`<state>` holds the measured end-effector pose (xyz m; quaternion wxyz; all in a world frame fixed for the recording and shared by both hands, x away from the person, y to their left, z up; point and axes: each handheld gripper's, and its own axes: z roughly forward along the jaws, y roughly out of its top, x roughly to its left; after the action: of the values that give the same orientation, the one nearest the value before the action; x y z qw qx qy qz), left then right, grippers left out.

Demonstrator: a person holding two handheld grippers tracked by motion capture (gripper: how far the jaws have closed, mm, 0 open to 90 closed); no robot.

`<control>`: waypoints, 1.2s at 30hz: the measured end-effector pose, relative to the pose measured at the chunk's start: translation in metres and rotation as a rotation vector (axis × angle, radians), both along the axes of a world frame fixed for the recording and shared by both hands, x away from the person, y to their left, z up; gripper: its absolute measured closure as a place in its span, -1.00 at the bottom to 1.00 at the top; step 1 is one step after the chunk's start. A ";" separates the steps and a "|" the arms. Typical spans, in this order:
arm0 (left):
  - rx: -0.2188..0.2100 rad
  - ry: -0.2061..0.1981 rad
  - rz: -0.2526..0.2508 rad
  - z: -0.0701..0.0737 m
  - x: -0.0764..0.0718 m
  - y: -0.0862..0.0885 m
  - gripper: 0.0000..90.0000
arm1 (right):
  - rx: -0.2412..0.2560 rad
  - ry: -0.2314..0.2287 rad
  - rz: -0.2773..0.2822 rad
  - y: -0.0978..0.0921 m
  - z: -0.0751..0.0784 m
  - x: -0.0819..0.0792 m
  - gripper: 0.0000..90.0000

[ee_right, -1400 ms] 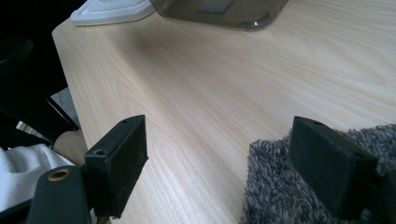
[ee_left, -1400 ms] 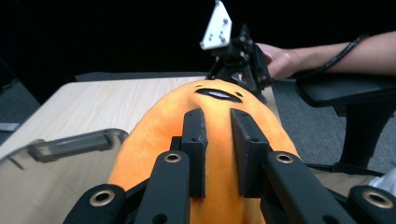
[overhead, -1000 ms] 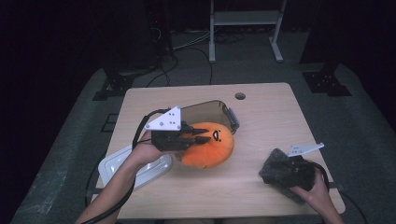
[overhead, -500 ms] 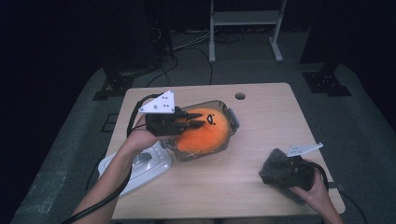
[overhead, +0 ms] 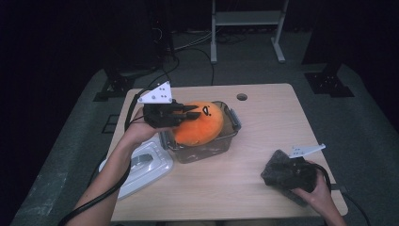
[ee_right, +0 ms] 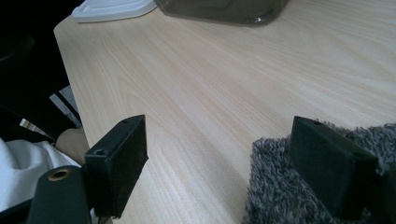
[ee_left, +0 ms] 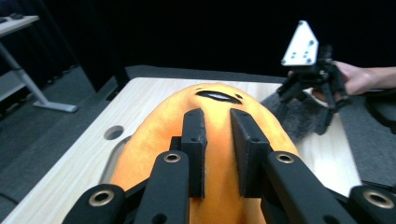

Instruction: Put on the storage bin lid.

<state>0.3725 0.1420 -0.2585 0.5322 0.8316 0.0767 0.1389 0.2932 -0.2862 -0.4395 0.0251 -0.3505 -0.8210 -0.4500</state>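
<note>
- The table (overhead: 263, 197) is pale wood, with a round hole (overhead: 242, 97) near its far edge.
- A clear tub (overhead: 207, 149) stands left of the table's middle; the orange plush (overhead: 200, 127) sits in it, bulging well above the rim.
- A white lid (overhead: 141, 169) lies flat on the table just beside the tub, at the near left, by the person's left forearm.
- A grey fuzzy cloth (overhead: 275, 172) lies at the near right corner, well apart from the tub.
- The left gripper (overhead: 190, 112) lies over the top of the plush; in the left gripper view its jaws stand close together with a slim gap, flat on the orange surface, and whether they pinch any of it I cannot tell.
- The right gripper (overhead: 289, 172) rests low at the cloth; in the right gripper view its jaws are spread wide, one over bare table, the other on the cloth's edge.
</note>
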 end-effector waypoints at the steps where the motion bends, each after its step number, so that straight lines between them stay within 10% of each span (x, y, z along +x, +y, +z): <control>1: -0.004 -0.002 0.004 0.000 0.002 0.001 0.71 | 0.000 -0.001 0.001 0.000 0.000 0.000 -0.58; 36: 0.036 0.049 0.063 -0.036 0.048 -0.002 0.71 | 0.006 0.008 0.004 -0.002 -0.001 0.001 -0.58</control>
<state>0.4201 0.1404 -0.2943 0.5106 0.8413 0.1135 0.1367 0.2941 -0.2878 -0.4406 0.0304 -0.3507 -0.8202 -0.4510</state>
